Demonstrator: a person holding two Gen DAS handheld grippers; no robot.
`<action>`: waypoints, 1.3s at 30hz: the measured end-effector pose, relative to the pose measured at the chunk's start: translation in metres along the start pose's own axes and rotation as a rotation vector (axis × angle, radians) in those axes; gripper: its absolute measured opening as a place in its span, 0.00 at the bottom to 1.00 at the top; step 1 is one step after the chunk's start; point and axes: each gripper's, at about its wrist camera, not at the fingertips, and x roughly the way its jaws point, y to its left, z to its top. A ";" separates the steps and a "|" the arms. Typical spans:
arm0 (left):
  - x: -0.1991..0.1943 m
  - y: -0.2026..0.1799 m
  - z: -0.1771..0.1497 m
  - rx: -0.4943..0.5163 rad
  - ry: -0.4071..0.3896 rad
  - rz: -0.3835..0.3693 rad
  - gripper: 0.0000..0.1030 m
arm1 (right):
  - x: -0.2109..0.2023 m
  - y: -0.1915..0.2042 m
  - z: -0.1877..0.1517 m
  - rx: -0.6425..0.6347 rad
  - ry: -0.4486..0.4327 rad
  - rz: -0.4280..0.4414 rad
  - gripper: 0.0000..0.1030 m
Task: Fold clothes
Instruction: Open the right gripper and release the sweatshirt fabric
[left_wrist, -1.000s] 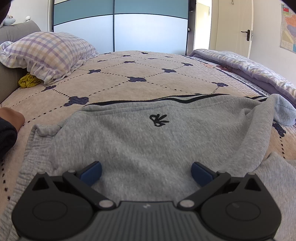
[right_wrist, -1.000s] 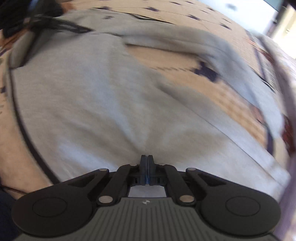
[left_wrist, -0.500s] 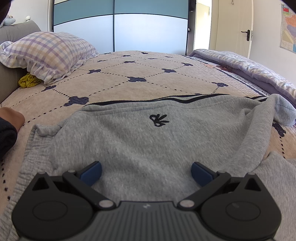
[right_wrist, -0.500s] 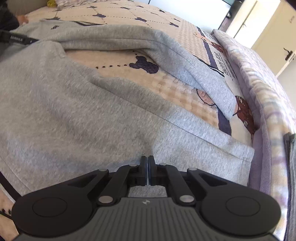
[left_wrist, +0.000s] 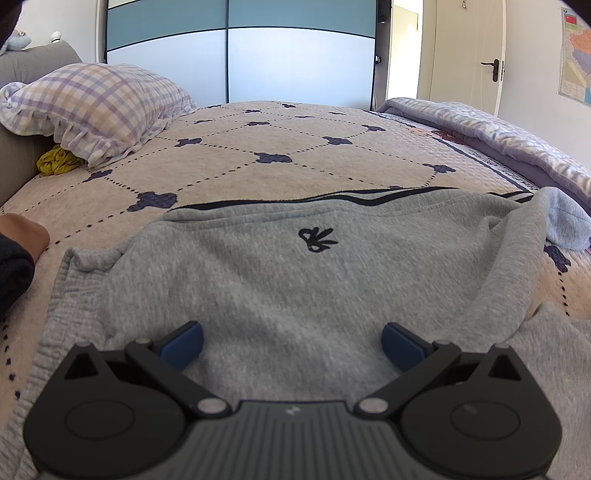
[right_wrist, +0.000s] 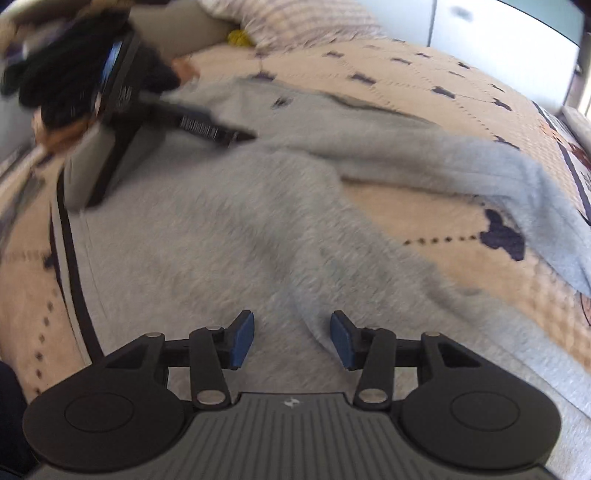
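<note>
Tongs on both sides are gaping with nothing between them: the left tongs (left_wrist: 291, 343) are standing wide apart, hovering low over the body of a grey sweatshirt (left_wrist: 295, 280), while the right tongs (right_wrist: 291, 339), parted to a narrower gap, are hanging just above a ridge of the same cloth, the right wrist view smeared by motion. The sweatshirt is lying spread on the quilted bed cover (left_wrist: 295, 147), its long axis seemingly running left to right across the left wrist view, a small black emblem (left_wrist: 317, 239) facing up and a dark-trimmed edge (left_wrist: 314, 198) lying at the far side. One sleeve (right_wrist: 461, 166) is trailing off to the right, away from the body, with bare quilt showing between it and the lower cloth; its end is sitting near a rolled lilac blanket (left_wrist: 498, 133) at the bed's far edge. That sleeve is lying nearer the right tongs than the left, judging by both views, so any fold of it would likely be falling to the right side. A checked pillow (left_wrist: 96, 103) is resting at the head of the bed, with a yellow-green cloth (left_wrist: 57, 164) tucked beside it. No containers are appearing in either view. Whether the garment is lying partly folded already cannot be told.
</note>
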 end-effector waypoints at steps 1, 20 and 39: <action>0.000 0.000 0.000 0.000 0.000 0.000 1.00 | -0.003 -0.003 -0.003 0.007 0.010 -0.007 0.35; 0.000 -0.001 0.001 0.002 -0.001 0.007 1.00 | -0.061 -0.096 -0.046 0.208 -0.002 -0.198 0.36; -0.089 0.014 0.007 0.010 -0.054 0.037 1.00 | -0.026 -0.307 -0.052 1.284 -0.332 -0.345 0.06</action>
